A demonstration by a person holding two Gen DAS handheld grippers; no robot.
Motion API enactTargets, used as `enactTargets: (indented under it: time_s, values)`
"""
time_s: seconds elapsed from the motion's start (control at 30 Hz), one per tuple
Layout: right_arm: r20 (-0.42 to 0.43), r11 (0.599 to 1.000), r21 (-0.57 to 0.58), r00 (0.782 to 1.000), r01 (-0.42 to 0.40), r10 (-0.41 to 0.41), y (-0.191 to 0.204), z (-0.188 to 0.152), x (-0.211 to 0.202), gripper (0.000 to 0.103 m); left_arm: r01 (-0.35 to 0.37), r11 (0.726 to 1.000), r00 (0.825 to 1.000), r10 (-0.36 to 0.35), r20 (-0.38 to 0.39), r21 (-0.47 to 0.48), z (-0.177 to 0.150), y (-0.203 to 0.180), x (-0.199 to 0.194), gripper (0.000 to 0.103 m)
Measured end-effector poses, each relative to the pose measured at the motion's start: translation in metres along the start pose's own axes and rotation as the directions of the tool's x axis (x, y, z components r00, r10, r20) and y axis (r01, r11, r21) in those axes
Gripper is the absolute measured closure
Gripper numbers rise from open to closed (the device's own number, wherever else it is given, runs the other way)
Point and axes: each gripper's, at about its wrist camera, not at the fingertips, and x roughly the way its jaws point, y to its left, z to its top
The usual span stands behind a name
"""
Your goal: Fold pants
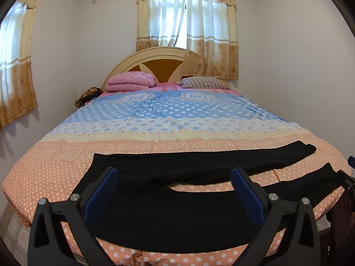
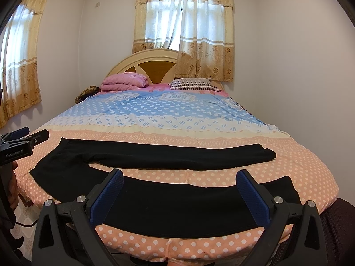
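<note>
Black pants [image 1: 168,208] lie flat across the foot of the bed, waist at the left, both legs stretched to the right with a strip of quilt showing between them. In the right wrist view the same pants [image 2: 177,208] show the far leg ending mid-right. My left gripper [image 1: 175,175] hovers open above the near leg close to the crotch, nothing between its blue pads. My right gripper [image 2: 180,177] is open over the near leg further right, also holding nothing. The left gripper [image 2: 26,136] also appears at the left edge of the right wrist view.
The bed carries a pink, cream and blue polka-dot quilt [image 1: 173,119]. A folded pink blanket [image 1: 131,81] and a striped pillow [image 1: 203,82] sit at the wooden headboard [image 1: 155,63]. Curtained windows hang behind and left. Tiled floor [image 1: 13,232] shows at lower left.
</note>
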Motion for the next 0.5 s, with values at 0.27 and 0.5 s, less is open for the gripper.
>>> enactTargets:
  time_s: [0.27,0.5]
  values:
    - [-0.005,1.000,-0.001,1.000,-0.002,0.002,0.0003,-0.0011,0.0002,0.001,-0.001,1.000,1.000,0.001,-0.001,0.000,-0.0001,-0.0004,-0.0001,0.000]
    - [-0.011,1.000,-0.002,1.000,-0.003,0.003,0.0004,-0.0019,0.0016,0.001,-0.002,1.000,1.000,0.002,-0.005,-0.002,-0.0008,0.0015,0.0011,0.000]
